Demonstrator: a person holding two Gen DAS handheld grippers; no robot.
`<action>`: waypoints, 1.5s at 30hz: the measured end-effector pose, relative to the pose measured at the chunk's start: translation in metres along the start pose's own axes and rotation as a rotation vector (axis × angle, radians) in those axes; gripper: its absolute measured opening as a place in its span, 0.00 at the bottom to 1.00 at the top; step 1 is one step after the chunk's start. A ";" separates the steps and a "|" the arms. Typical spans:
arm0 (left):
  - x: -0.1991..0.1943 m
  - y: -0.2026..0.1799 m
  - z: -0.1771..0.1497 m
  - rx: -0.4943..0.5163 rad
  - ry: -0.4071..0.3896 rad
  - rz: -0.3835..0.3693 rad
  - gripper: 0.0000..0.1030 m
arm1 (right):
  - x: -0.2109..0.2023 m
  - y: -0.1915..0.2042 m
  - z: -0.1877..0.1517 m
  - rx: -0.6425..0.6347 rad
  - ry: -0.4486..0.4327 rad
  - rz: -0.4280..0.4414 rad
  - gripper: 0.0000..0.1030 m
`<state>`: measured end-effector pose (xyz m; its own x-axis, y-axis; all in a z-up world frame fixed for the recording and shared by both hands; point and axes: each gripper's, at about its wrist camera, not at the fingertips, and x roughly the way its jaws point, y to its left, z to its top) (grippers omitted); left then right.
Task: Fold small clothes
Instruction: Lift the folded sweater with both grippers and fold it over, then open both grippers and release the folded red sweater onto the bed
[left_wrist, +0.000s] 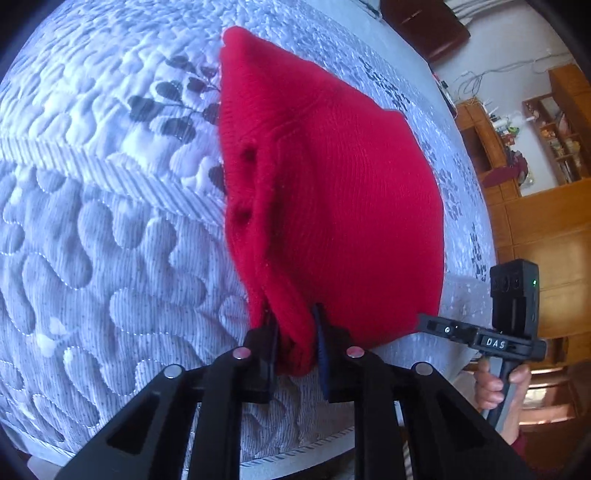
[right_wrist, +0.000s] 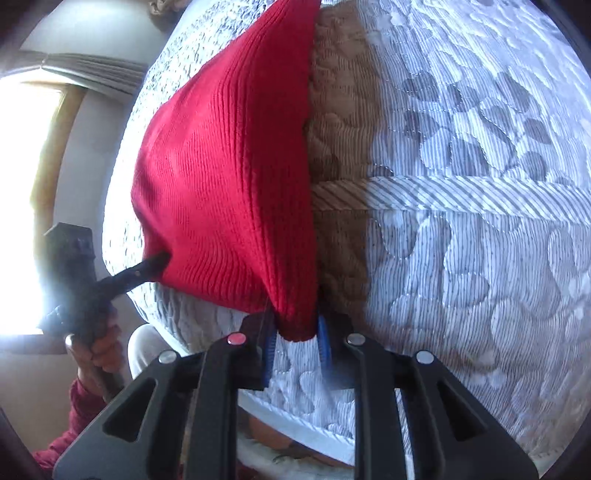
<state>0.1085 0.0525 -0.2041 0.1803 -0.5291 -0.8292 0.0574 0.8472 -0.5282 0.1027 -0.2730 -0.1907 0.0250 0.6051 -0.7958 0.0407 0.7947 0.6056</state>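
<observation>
The left gripper (left_wrist: 294, 345) is clenched on a bunched corner of a red knitted garment (left_wrist: 332, 192), the cloth pinched between its two black fingers, one of which carries a blue pad (left_wrist: 320, 350). From that pinch the garment rises away ahead of the jaws, spread and lifted over a quilted bedspread (left_wrist: 103, 221) printed with dark leaves. Two small holes show in the knit a little beyond the left finger. To the right of these jaws, near the garment's lower edge, the right gripper (left_wrist: 428, 325) appears side-on, held by the person's right hand (left_wrist: 498, 384); from this view its tip seems to meet the cloth, though the contact itself is hard to make out.

In the right wrist view, the right gripper (right_wrist: 295, 341) is likewise clamped on another corner of the red knitted garment (right_wrist: 229, 177), blue pads (right_wrist: 324, 345) on either side of the fabric. The ribbed cloth stretches up and to the left from the jaws, throwing a shadow on the bedspread (right_wrist: 480, 258) just right of it. Far left of these jaws, the left gripper (right_wrist: 159, 262) bites the garment's other corner, its handle in the left hand (right_wrist: 99, 350), backlit by a bright window (right_wrist: 22, 184).
</observation>
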 end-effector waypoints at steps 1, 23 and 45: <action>0.000 -0.004 -0.001 0.034 -0.003 0.025 0.18 | -0.002 -0.001 0.002 -0.003 0.001 -0.003 0.18; 0.007 -0.040 0.003 0.185 -0.070 0.315 0.44 | 0.018 0.072 0.026 -0.223 -0.053 -0.433 0.34; 0.018 -0.063 0.241 0.341 -0.055 0.124 0.51 | -0.026 0.052 0.115 -0.192 -0.135 -0.383 0.40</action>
<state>0.3446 0.0010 -0.1418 0.2580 -0.4261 -0.8671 0.3545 0.8766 -0.3254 0.2190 -0.2531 -0.1389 0.1748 0.2643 -0.9485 -0.1131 0.9623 0.2473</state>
